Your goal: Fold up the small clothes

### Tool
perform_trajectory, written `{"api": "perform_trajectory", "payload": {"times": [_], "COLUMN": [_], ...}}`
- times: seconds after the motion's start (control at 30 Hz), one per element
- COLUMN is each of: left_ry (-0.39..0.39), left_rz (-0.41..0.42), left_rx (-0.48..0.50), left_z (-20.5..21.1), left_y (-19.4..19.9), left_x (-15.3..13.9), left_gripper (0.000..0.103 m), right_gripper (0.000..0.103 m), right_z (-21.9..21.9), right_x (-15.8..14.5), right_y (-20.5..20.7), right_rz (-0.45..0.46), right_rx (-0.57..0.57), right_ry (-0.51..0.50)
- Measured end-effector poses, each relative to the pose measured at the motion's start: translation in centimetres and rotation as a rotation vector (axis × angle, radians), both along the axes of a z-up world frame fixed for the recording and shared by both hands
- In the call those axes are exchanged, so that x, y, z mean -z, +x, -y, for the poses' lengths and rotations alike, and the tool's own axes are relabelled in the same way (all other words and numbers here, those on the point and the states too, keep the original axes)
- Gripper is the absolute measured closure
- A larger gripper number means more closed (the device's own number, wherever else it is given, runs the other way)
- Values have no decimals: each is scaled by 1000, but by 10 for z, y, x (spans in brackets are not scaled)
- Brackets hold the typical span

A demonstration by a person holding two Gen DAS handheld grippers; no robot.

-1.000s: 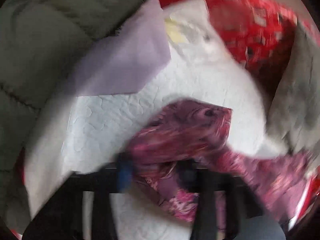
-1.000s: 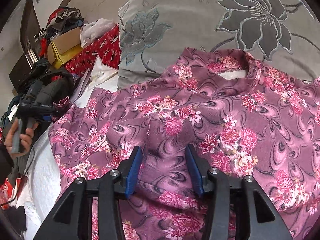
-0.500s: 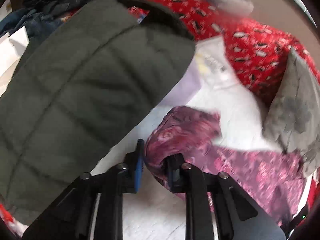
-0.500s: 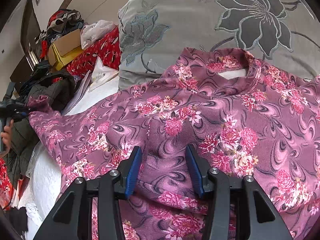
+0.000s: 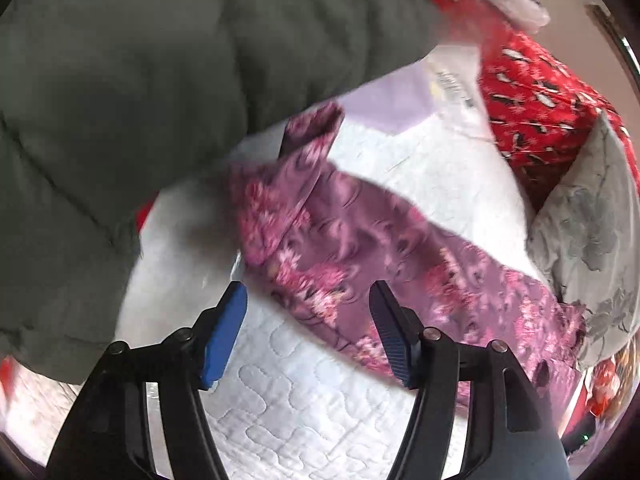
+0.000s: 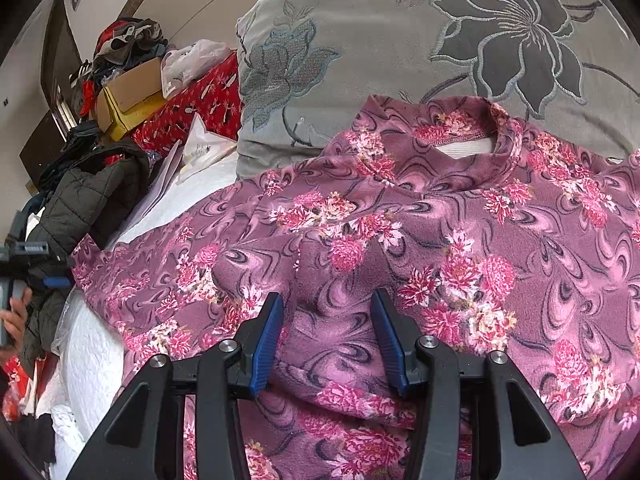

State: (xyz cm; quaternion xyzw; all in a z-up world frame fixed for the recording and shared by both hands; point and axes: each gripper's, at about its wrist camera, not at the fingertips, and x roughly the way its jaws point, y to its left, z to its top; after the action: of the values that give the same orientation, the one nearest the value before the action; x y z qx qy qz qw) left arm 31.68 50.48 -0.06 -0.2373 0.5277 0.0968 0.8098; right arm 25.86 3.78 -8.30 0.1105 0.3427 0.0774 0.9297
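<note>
A purple floral top [image 6: 420,232] lies spread on the white quilted bed cover [image 6: 92,360], collar toward the grey pillow. Its left sleeve [image 5: 320,216] stretches out flat toward the dark jacket. My left gripper [image 5: 308,320] is open and empty, just short of the sleeve, which lies beyond its fingertips. My right gripper [image 6: 326,332] is open, its jaws standing either side of a raised fold of the top's body; whether the pads touch the cloth I cannot tell. The left gripper also shows at the far left of the right wrist view [image 6: 24,264].
A dark green quilted jacket [image 5: 140,100] lies by the sleeve end. A grey flowered pillow [image 6: 400,48] sits behind the collar. Papers [image 5: 448,88], a red patterned cover [image 5: 540,92], a cardboard box [image 6: 128,96] and piled clothes [image 6: 124,40] crowd the bed's far side.
My left gripper pulled the sleeve outward toward the jacket, then opened and let it go. The sleeve now lies stretched flat. The right gripper has not moved.
</note>
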Motion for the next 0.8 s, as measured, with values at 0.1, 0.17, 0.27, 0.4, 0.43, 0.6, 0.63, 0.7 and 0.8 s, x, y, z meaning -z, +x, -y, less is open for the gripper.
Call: {"api": "perform_trajectory", "payload": {"times": [0.1,0.17,0.27,0.4,0.43,0.6,0.63,0.7,0.8], "left_ry": [7,12,-22,-65,-56,-103,-109,-115,-126], "left_rz": [-21,-28,5,63,82,171,181,197,205], "left_rx": [-55,-93,-145,-79,-68,20,34,73,122], "left_z": [-3,-5,-8,10,17,59,68,90,117], "left_y": [8,17,25,23,21,8,7,6,9], "left_x": [11,16,17,3,-3,-38,-43,-56,-70], "left_gripper": [40,40,51,94,94,94,94,94,94], "right_gripper": [55,55,55,55,55,54,54,54,50], "right_z": [0,0,1,2,2,4,3,2,-3], "right_x": [0,0,0,0,1,1,1,0,-6], "right_y": [0,0,0,0,0,0,0,1,6], "right_rz": [0,1,2,5,6,7,6,-2,-41], "right_rx": [0,-1,-2,-2,-2,-3,-3,-1,-12], "right_ry": [1,2,9,22,26,42,42,37,0]}}
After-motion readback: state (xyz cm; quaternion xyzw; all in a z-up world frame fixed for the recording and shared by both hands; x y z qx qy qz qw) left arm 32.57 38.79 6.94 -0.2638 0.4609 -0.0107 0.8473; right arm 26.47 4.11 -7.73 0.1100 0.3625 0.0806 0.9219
